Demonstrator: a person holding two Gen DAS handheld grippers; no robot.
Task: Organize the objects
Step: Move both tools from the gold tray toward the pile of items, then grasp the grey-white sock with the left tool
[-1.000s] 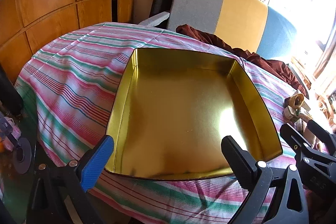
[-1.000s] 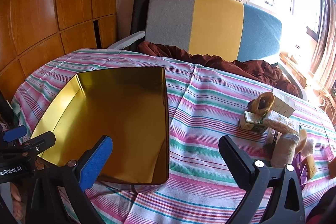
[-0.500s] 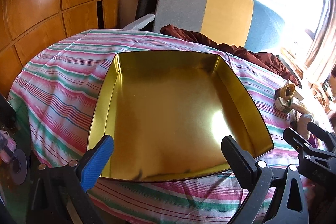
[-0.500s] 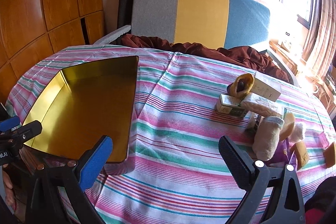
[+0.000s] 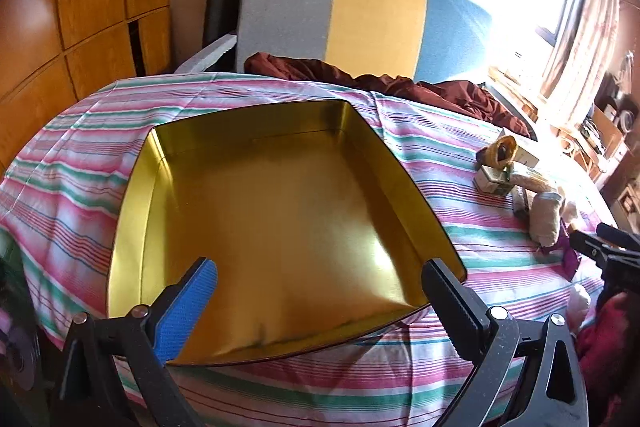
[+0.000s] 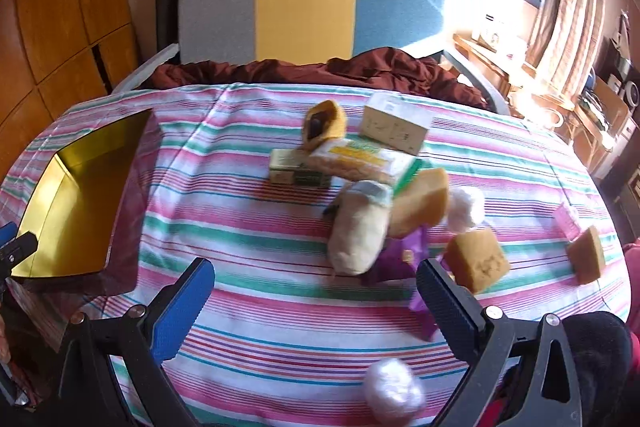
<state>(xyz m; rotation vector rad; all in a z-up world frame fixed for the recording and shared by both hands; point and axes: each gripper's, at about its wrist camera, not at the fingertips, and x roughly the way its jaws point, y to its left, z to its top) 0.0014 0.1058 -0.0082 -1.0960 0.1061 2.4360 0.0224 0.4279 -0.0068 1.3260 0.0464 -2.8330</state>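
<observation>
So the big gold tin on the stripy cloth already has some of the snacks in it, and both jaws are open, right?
Not quite. The gold tin has nothing in it: the left wrist view shows only its bare shiny bottom. The snacks sit in a pile on the stripy cloth, apart from the tin. The jaws of both the left gripper and the right gripper are open.

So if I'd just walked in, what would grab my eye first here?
Probably the shiny gold tin, wide open and empty on the striped tablecloth, with the open left gripper hovering at its near edge. Next, the jumble to its right: a beige plush toy, small boxes and yellow sponge blocks, which the open right gripper faces.
</observation>
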